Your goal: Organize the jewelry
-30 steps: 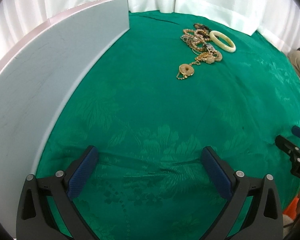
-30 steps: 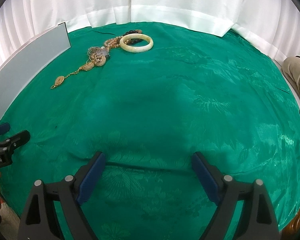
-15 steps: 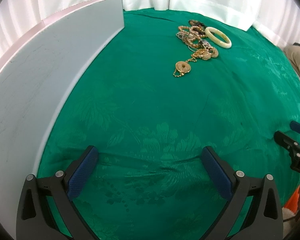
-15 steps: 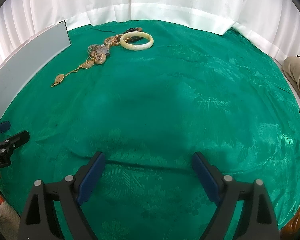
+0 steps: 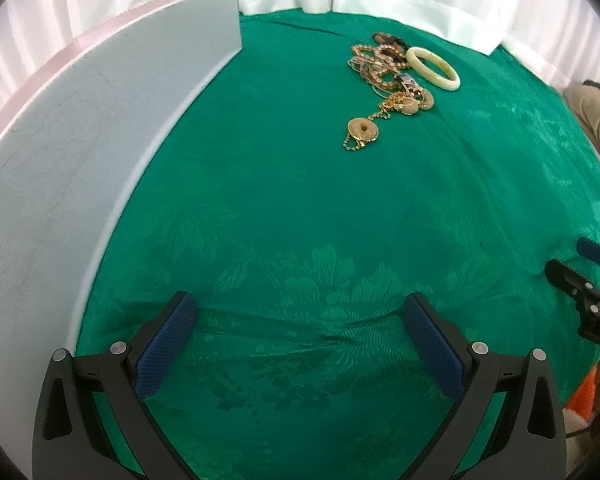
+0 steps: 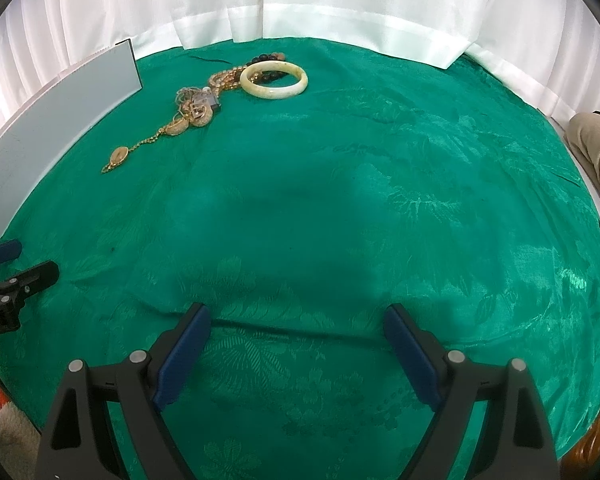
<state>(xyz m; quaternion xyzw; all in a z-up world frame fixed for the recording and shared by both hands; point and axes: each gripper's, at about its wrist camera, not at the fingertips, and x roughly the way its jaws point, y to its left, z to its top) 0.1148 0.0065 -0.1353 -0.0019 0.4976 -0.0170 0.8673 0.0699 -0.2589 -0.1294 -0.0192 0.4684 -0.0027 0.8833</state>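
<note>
A table under a green patterned cloth [image 6: 380,208] carried everything. At its far side lay a tangle of gold chains [image 5: 384,80] touching a pale bangle [image 6: 274,79]. A flat grey board [image 5: 72,152] lay along the left edge.

Only readable text is white lettering on each hand-held gripper body, both cut off by frame edge: left hand-held gripper [image 6: 8,280] reads "bot.AI"; right hand-held gripper [image 5: 588,280] shows approx. "DA". Nothing else legible.
</note>
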